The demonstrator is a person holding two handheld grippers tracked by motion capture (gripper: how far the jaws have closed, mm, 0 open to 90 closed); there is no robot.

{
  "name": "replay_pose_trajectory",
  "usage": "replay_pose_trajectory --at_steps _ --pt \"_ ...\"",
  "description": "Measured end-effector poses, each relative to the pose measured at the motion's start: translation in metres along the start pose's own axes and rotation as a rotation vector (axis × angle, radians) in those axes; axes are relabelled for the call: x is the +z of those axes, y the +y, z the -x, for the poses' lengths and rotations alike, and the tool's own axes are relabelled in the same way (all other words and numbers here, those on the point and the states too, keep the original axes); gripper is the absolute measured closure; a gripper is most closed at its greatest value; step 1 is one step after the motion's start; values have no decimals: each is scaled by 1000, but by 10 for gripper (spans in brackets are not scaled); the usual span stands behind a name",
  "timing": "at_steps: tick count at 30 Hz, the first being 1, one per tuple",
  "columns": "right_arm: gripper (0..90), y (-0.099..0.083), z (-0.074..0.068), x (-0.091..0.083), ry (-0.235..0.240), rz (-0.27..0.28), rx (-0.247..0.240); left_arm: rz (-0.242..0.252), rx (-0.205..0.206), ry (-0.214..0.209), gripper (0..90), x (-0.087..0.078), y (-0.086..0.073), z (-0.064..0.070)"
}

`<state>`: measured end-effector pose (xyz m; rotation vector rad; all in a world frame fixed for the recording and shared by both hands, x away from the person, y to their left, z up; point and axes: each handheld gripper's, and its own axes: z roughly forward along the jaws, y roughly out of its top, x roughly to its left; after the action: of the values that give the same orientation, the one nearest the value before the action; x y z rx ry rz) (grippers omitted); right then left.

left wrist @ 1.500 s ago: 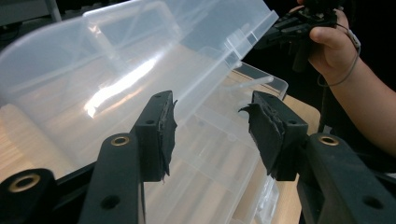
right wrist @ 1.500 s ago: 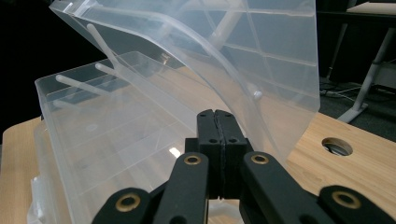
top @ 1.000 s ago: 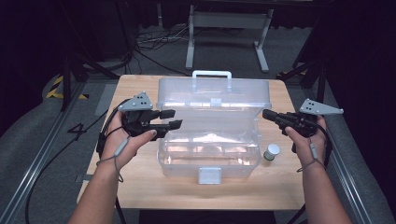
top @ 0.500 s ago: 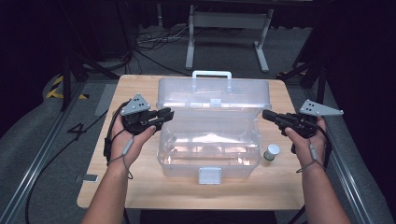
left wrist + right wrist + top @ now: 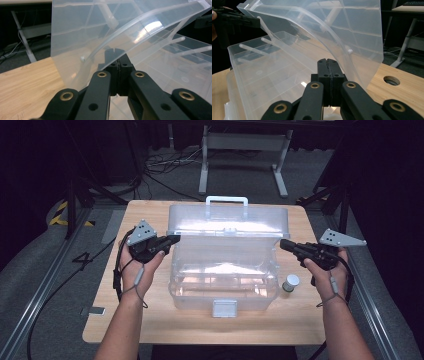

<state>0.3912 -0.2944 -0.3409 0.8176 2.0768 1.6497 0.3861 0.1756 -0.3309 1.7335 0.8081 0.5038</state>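
Two forearms are reaching forward, each hand-held gripper, left [image 5: 172, 239] and right [image 5: 284, 243], with jaws pressed together, flanking a clear ribbed plastic box [image 5: 223, 270] sitting open between them on the wooden surface [image 5: 150, 320].

box: the storage box [image 5: 223, 279] stands on the worktop [image 5: 150, 320] at its middle, latch side toward the near edge
lid: the lid [image 5: 229, 222] stands raised behind the box body, toward the far edge, handle uppermost
small jar: the small jar [image 5: 290, 282] stands on the worktop just beside the box's right wall, toward the near right corner
left gripper: the left gripper [image 5: 172, 239] is at the box's left side, at the lid's left end
right gripper: the right gripper [image 5: 283, 243] is at the box's right side, at the lid's right end, behind the jar
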Motion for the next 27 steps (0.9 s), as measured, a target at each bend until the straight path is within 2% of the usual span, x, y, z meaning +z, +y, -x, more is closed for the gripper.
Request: replay_pose_trajectory --at_steps 10,18,20,21,25,26,27 --pt "900 -1 -8 -9 -31 -18 -21 4 -11 -22 899 0 1 -4" --pt "866 -1 -13 -20 -95 -19 -28 4 -13 -36 898 1 2 -7" --pt "856 -2 -13 -20 -99 -19 -27 5 -16 -36 899 1 2 -7" --pt "846 -2 -13 -21 -102 -20 -21 6 -17 -35 899 1 1 -7" --pt "689 -4 -16 -21 -158 1 1 4 -22 -39 897 1 2 -7" --pt "689 -4 -16 -21 -158 1 1 2 -23 -40 897 1 2 -8" --pt "621 -5 -19 -18 -174 -8 -4 0 -22 -42 897 1 3 -9"
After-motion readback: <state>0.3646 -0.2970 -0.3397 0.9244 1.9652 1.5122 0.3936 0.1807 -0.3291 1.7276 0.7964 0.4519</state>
